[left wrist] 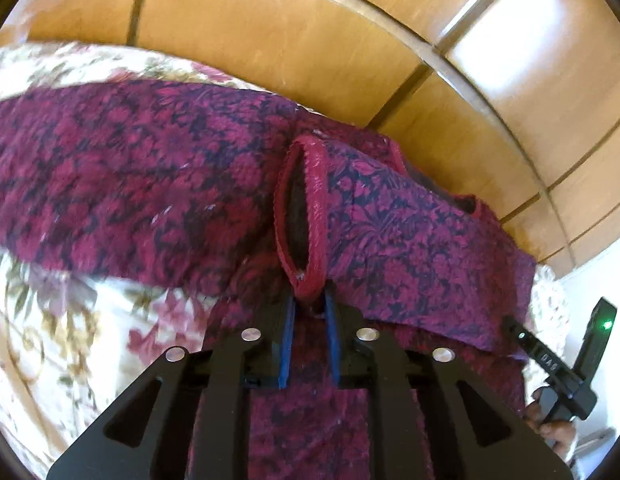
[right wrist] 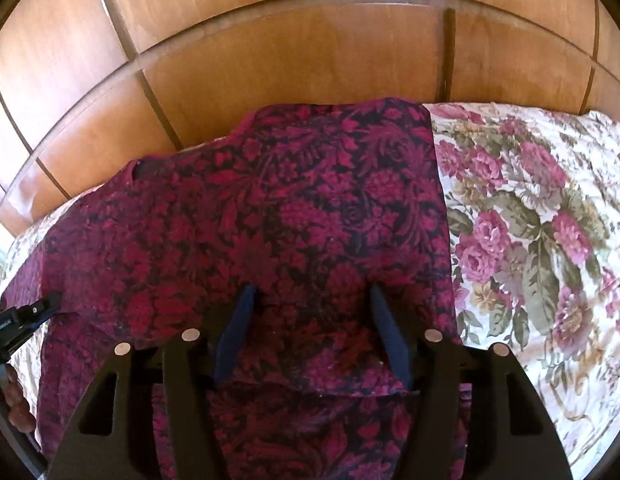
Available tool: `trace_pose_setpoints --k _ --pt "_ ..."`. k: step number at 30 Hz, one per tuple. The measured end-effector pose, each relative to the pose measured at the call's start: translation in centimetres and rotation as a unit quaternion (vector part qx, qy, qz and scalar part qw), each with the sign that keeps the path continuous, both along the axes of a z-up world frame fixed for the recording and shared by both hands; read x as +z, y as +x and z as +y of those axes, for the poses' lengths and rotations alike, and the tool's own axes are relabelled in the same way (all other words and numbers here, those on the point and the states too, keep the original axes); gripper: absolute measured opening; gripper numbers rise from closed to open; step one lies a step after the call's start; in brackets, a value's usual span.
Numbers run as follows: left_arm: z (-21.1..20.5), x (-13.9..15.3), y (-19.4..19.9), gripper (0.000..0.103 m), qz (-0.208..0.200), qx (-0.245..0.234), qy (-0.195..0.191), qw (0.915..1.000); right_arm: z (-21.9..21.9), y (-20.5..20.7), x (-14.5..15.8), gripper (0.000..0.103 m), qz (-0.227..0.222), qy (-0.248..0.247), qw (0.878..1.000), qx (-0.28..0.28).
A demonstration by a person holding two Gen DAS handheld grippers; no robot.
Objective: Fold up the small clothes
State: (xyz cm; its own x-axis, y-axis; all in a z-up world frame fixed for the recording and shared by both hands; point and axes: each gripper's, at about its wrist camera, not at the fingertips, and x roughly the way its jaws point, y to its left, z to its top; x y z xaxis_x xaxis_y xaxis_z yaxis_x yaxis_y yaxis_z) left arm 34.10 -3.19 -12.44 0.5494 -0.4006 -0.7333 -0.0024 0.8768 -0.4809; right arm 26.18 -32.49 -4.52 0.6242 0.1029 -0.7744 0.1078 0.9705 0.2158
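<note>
While the dark red and navy floral knitted garment [right wrist: 294, 216] lay spread on the cream rose-printed bedcover [right wrist: 542, 240] beside the wooden panelled wall [right wrist: 294, 52], the fold looked barely begun. The left gripper [left wrist: 310, 304] had its blue pads nearly together around the ribbed red cuff [left wrist: 300, 216] of a sleeve, though whether they truly pinched it I could not tell. The right gripper [right wrist: 312, 296] stood spread over the garment's body, holding nothing. Next, I judged, came a firm hold, then carrying the sleeve across the body.
</note>
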Motion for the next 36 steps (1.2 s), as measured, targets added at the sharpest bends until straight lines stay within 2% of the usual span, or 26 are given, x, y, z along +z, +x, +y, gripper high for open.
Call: trace_pose_setpoints --k 4,7,8,9,13,15,18,20,21,23,26,27,30,33,35,36 --pt "3.7 0.3 -1.9 0.049 -0.004 0.049 -0.025 0.9985 0.9 -2.6 1.9 0.074 -0.025 -0.004 1.0 0.006" --pt "7.6 0.2 -3.3 0.05 -0.001 0.082 -0.038 0.9959 2.7 -4.7 2.3 0.08 -0.033 -0.005 0.999 0.025" --pt "9.3 0.2 -3.8 0.054 0.002 0.097 -0.042 0.9944 3.7 -5.5 2.0 0.08 -0.029 -0.012 0.999 0.039" --pt "10.6 0.2 -4.1 0.063 0.004 0.109 -0.046 0.993 4.8 -6.1 1.6 0.081 -0.024 -0.023 0.998 0.05" --pt "17.8 0.0 -6.5 0.065 0.021 0.193 -0.06 0.9791 9.0 -8.2 -0.4 0.081 -0.009 -0.071 0.993 0.098" --pt "21.1 0.0 -7.8 0.065 0.019 0.229 -0.077 0.9701 10.4 -8.7 -1.2 0.084 -0.011 -0.1 0.989 0.107" --pt "26.3 0.1 -9.9 0.065 -0.002 0.314 -0.081 0.9459 11.9 -9.0 -1.8 0.092 -0.019 -0.15 0.984 0.098" --pt "28.4 -0.2 -10.2 0.065 0.003 0.339 -0.092 0.9361 11.4 -8.6 -2.3 0.1 -0.004 -0.136 0.988 0.076" --pt "30.0 -0.6 -10.4 0.065 0.006 0.365 -0.102 0.9254 10.8 -8.4 -2.6 0.101 0.003 -0.113 0.991 0.07" --pt "32.1 -1.3 -10.6 0.065 0.003 0.386 -0.137 0.9121 9.9 -8.2 -2.9 0.101 0.011 -0.074 0.995 0.066" --pt "34.7 -2.6 -9.7 0.065 0.012 0.393 -0.207 0.8957 10.1 -8.2 -3.0 0.101 0.007 -0.083 0.994 0.066" --pt "35.2 -2.7 -9.4 0.065 0.013 0.396 -0.214 0.8932 10.2 -8.2 -3.0 0.101 0.006 -0.089 0.994 0.065" --pt "36.0 -2.8 -7.9 0.059 0.022 0.391 -0.212 0.8952 10.6 -8.2 -3.1 0.101 -0.002 -0.09 0.994 0.064" --pt "36.6 -2.9 -7.1 0.049 0.034 0.401 -0.199 0.8934 11.0 -8.3 -3.1 0.101 -0.007 -0.088 0.994 0.064" --pt "36.9 -2.8 -6.1 0.028 0.04 0.395 -0.174 0.9011 10.5 -8.7 -3.2 0.101 -0.008 -0.089 0.994 0.064" --pt "37.0 -2.7 -5.7 0.015 0.048 0.394 -0.15 0.9056 10.4 -8.7 -3.1 0.101 -0.008 -0.088 0.994 0.064"
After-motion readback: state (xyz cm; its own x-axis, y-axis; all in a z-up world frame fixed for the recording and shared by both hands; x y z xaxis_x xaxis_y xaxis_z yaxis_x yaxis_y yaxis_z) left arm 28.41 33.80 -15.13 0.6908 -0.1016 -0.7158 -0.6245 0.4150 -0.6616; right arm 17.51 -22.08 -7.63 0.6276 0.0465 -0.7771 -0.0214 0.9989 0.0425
